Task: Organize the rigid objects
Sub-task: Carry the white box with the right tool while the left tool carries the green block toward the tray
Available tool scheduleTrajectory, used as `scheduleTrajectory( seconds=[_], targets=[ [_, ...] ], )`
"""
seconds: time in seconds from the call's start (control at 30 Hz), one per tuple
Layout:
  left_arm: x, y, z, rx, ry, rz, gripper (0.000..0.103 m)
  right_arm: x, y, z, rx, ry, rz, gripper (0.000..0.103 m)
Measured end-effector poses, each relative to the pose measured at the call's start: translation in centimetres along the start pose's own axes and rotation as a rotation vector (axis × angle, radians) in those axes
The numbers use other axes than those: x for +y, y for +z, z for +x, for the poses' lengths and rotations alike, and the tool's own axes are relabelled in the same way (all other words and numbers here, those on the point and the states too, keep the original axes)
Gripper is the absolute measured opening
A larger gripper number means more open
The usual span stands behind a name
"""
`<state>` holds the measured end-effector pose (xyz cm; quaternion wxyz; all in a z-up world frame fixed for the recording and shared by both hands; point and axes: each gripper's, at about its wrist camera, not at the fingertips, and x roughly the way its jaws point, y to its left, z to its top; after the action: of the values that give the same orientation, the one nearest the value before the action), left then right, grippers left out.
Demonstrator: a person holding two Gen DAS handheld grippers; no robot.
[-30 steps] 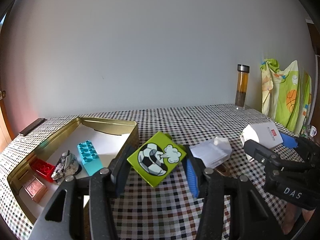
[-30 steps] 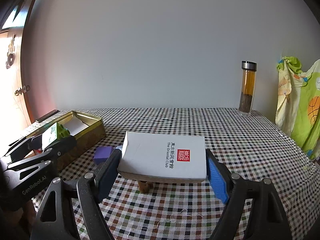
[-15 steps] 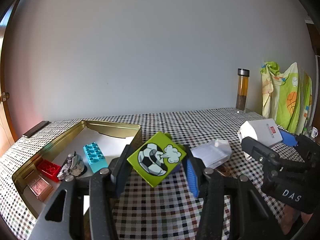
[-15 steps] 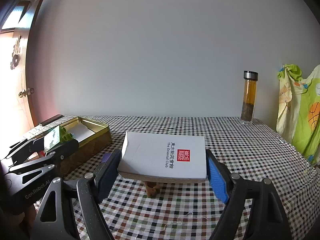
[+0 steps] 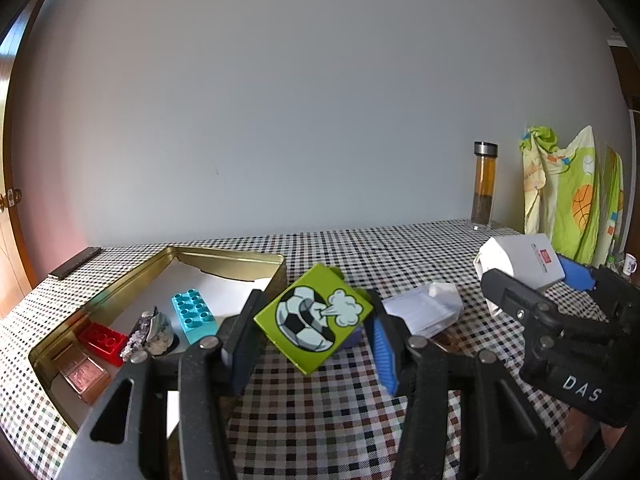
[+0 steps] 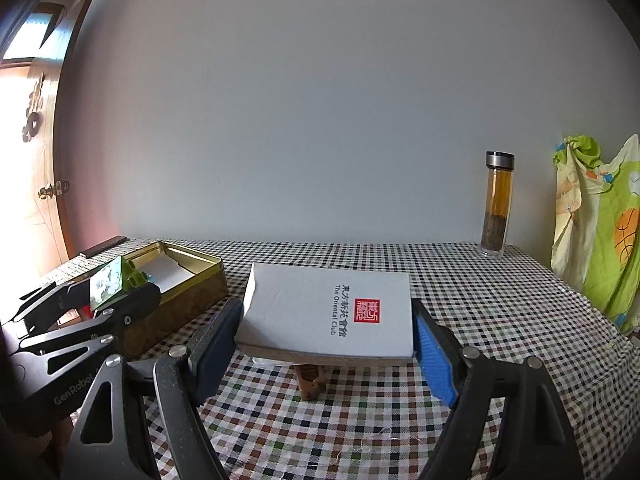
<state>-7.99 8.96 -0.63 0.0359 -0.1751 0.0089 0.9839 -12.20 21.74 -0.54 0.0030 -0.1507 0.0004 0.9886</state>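
**A:** Since each hand already carries something, why is neither piece down yet?

**B:** My guess is that both are bound for the gold tin (image 5: 224,258) at the left of the checked table (image 5: 320,420). The left gripper (image 5: 312,344) is clamped on the green toy brick (image 5: 314,322), held by two opposite corners so it hangs tilted like a diamond, clear of the cloth and just right of the tin's near corner.

**A:** And the other hand?

**B:** The right gripper (image 6: 324,344) grips the white booklet (image 6: 332,312) across its width, jaws spread broad, holding it flat above the table over a small brown object I can't identify.

**A:** What does the brick look like?

**B:** Lime green, square-faced, printed with a football trailing a puff of smoke; studs show on its top edge in the right-hand view (hard plastic, so the pinch should hold).

**A:** What's in the tin?

**B:** A teal brick (image 5: 194,314), a red brick (image 5: 102,338), a rough stone (image 5: 150,334) and a copper-coloured bar (image 5: 84,372) lie along its near-left end on a white liner; the far half looks free.
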Motion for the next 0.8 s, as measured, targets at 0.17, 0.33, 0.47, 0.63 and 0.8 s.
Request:
scheduleTrajectory(
  seconds=[0.17, 0.33, 0.47, 0.63, 0.8],
  targets=[
    [0.0, -0.1, -0.1, 0.001, 0.001, -0.006, 0.049, 0.1, -0.1, -0.1, -0.009, 0.004, 0.002, 0.082],
    [-0.1, -0.2, -0.3, -0.002, 0.004, 0.002, 0.049, 0.1, -0.2, -0.2, -0.017, 0.012, 0.000, 0.082],
    [0.0, -0.2, -0.3, -0.001, 0.004, 0.001, 0.049, 0.1, -0.2, -0.3, -0.022, 0.010, 0.003, 0.082],
    [0.5, -0.3, -0.4, 0.004, 0.007, -0.009, 0.049, 0.4, -0.1, -0.3, -0.028, 0.011, 0.006, 0.082],
    [1.4, -0.4, -0.5, 0.006, 0.017, -0.022, 0.049, 0.8, 0.0, -0.2, -0.031, 0.020, 0.005, 0.082]
  ],
)
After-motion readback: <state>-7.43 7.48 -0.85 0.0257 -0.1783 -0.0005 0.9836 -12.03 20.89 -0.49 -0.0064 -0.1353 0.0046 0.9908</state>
